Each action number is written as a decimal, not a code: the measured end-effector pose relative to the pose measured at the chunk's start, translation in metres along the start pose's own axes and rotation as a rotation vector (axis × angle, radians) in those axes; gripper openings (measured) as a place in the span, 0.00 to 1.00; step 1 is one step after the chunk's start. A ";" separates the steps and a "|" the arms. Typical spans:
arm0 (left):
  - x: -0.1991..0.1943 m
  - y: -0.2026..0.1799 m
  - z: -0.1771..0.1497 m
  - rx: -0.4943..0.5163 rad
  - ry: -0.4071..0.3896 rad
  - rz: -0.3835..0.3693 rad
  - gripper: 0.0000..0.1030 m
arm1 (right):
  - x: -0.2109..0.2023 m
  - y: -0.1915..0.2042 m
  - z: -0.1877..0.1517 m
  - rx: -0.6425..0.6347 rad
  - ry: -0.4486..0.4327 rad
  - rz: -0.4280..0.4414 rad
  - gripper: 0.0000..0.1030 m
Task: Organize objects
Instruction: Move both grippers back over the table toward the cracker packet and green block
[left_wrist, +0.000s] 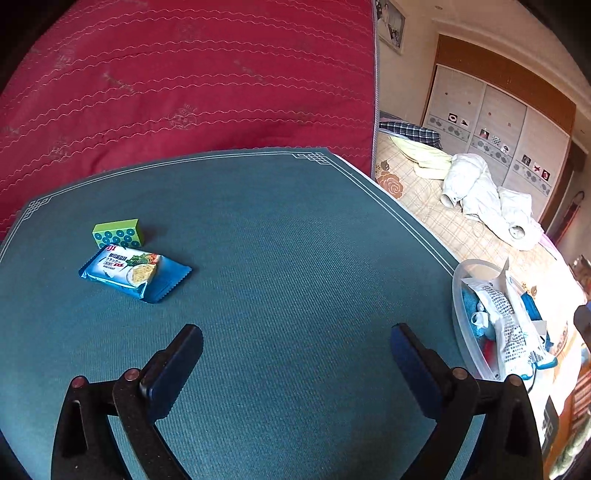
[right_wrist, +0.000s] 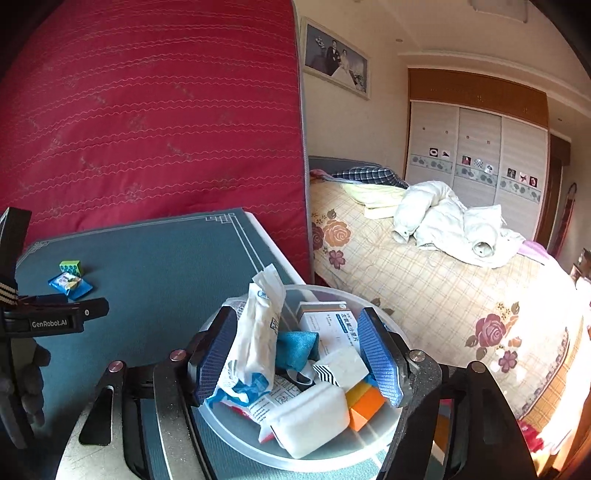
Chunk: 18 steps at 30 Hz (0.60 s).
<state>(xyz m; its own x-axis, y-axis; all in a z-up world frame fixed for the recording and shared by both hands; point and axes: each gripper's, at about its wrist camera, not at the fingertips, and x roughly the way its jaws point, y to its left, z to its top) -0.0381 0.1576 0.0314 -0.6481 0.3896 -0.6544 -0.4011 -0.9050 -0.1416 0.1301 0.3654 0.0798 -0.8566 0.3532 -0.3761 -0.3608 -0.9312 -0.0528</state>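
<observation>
Your left gripper (left_wrist: 295, 354) is spread wide w/ nothing between the jaws, above the teal table (left_wrist: 280, 236). Your right gripper (right_wrist: 299, 354) is part open over the clear bin (right_wrist: 332, 458) at the table's right edge, pads clear of the items inside. Its neighbour reads "GenRobot.AI". Far-left corner: blue cracker packet (left_wrist: 135, 271) touching a green block (left_wrist: 117, 233).

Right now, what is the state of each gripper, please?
Left gripper: open, holding nothing, above the teal table mat.
Right gripper: open, holding nothing, over the clear plastic tub.
</observation>
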 end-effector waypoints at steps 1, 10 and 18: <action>-0.001 0.004 -0.001 -0.005 -0.001 0.006 0.99 | -0.003 0.005 0.003 0.001 -0.017 0.012 0.70; -0.004 0.045 -0.002 -0.084 0.006 0.078 0.99 | 0.000 0.063 0.003 -0.045 -0.003 0.219 0.75; -0.008 0.086 -0.001 -0.164 0.009 0.162 0.99 | 0.019 0.111 -0.016 -0.109 0.120 0.440 0.75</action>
<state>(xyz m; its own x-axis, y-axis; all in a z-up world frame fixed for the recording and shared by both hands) -0.0666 0.0761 0.0241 -0.6892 0.2365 -0.6848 -0.1817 -0.9714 -0.1526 0.0795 0.2670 0.0519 -0.8683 -0.0841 -0.4889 0.0733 -0.9965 0.0412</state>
